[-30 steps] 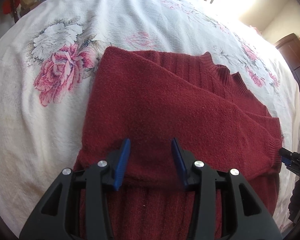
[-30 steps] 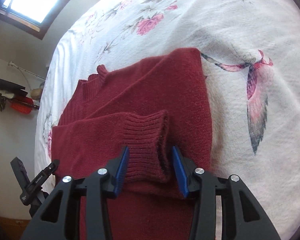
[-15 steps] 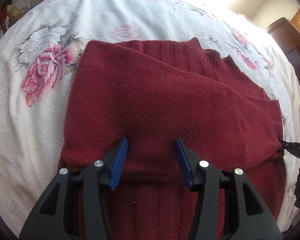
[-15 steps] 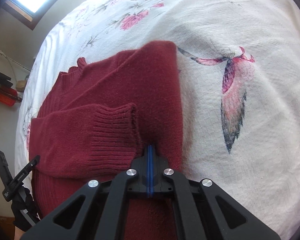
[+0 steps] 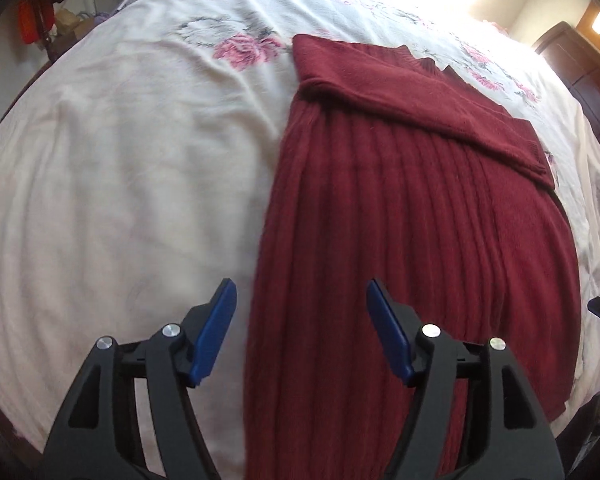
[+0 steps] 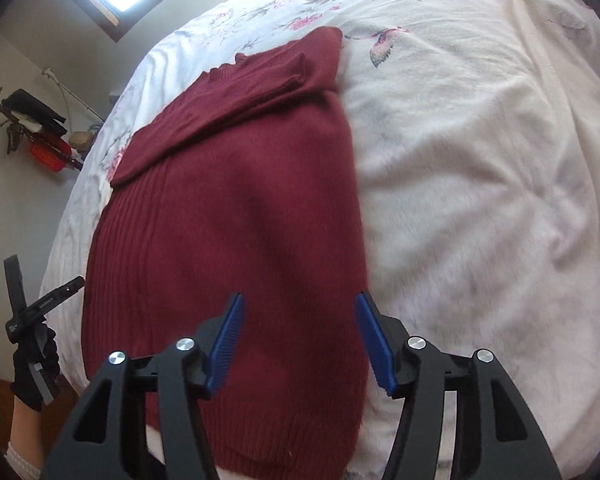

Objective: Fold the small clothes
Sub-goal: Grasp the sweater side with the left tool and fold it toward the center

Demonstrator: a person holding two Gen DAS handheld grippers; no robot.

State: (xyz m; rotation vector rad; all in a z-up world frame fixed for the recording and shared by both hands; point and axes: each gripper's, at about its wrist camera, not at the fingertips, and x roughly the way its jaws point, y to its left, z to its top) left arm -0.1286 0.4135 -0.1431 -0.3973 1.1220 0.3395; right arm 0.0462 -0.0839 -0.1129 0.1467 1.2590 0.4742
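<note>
Left wrist view is showing the white floral bedspread [image 5: 112, 168] filling most of the frame, and on it the dark red sweater [image 5: 400, 240] is lying flat and lengthwise, collar end far away, hem end nearest the camera. Both sleeves are lying folded across the chest near the collar, the upper one [image 5: 420, 96] running in a diagonal band, so the step in hand looks like the lengthwise fold: bringing the hem up toward the collar. The left gripper [image 5: 300, 328] is hovering with its jaws spread wide and holding nothing, straddling the sweater's left edge low down near the hem. In the right wrist view the right gripper [image 6: 300, 340] is hovering likewise, jaws wide and empty, over the right edge of the sweater [image 6: 236, 216], with the ribbed hem [image 6: 292, 436] just below the blue fingers [image 6: 226, 340]. To do this well, each gripper should be coming down on its own hem corner at matching height, pinching through all the knit layers, then lifting evenly so the fold line is staying square and the crossed sleeves are not being dragged out of place. The soft bedspread is likely to bunch, so only the sweater should be getting pinched.
</note>
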